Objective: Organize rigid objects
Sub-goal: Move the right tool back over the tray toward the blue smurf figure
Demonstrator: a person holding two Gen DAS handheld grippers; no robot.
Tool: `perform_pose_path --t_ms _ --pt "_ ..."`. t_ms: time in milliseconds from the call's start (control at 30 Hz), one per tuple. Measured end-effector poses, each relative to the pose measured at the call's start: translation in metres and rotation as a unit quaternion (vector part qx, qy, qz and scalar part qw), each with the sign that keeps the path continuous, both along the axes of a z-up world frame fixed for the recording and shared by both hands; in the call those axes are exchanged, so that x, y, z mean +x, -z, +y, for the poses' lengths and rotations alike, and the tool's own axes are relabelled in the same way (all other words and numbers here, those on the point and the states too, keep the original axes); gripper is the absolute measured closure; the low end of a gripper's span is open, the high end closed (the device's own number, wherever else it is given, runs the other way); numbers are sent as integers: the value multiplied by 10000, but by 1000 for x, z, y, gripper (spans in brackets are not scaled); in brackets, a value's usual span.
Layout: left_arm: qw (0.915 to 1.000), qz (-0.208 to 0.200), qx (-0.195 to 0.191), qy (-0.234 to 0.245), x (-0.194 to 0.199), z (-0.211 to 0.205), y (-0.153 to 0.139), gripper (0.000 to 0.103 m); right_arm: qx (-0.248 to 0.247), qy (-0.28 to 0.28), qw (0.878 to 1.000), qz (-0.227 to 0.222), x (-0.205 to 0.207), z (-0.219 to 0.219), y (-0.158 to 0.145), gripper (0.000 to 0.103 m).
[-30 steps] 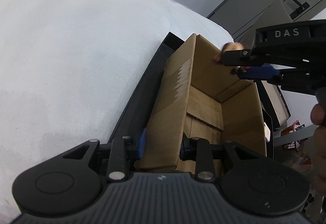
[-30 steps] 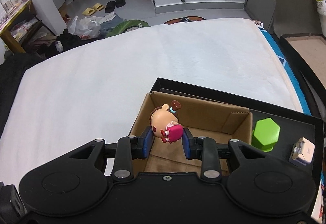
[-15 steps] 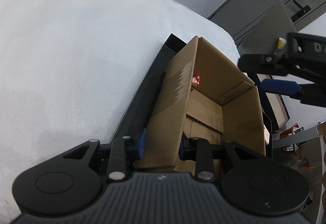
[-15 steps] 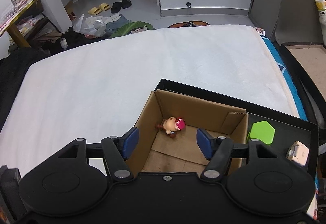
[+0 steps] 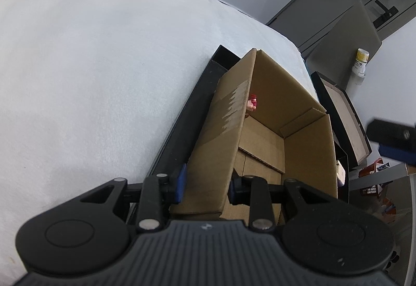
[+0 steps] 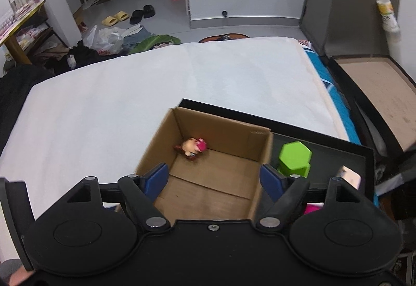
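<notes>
Gripping the cardboard box [image 5: 215,156] wall, the left tongs [image 5: 206,186] hold while the empty right tongs [image 6: 214,177] are opening.

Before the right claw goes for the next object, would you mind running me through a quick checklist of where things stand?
1. Doll figure in the cardboard box, lying on its floor: ok.
2. Right claw free of the doll, jaws opening with nothing between them: ok.
3. Left claw shut on the box's side wall, steadying it: ok.
4. Green hexagonal block in the black tray beside the box, unobstructed: ok.
5. Small white object at the tray's right edge, blurred: cannot tell what it is.
</notes>
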State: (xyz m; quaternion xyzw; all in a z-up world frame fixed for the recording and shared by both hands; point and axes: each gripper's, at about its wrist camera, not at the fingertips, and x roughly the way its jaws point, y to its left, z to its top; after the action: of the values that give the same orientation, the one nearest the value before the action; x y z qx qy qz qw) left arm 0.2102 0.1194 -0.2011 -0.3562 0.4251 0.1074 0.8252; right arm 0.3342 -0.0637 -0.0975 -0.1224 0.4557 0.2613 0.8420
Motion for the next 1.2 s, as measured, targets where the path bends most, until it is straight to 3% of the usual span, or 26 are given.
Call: perform_pose_path --t_ms 533,767,1200 --pt "9999 11 85 -66 -1 0 -3 73 171 408 9989 -129 -5 -70 -1 26" --pt "9999 4 142 -76 -1 -2 -6 73 138 654 9976 -154 -9 -99 22 25" --pt "9994 73 324 -76 1 -10 -8 73 545 846 9949 -17 -13 -136 66 25"
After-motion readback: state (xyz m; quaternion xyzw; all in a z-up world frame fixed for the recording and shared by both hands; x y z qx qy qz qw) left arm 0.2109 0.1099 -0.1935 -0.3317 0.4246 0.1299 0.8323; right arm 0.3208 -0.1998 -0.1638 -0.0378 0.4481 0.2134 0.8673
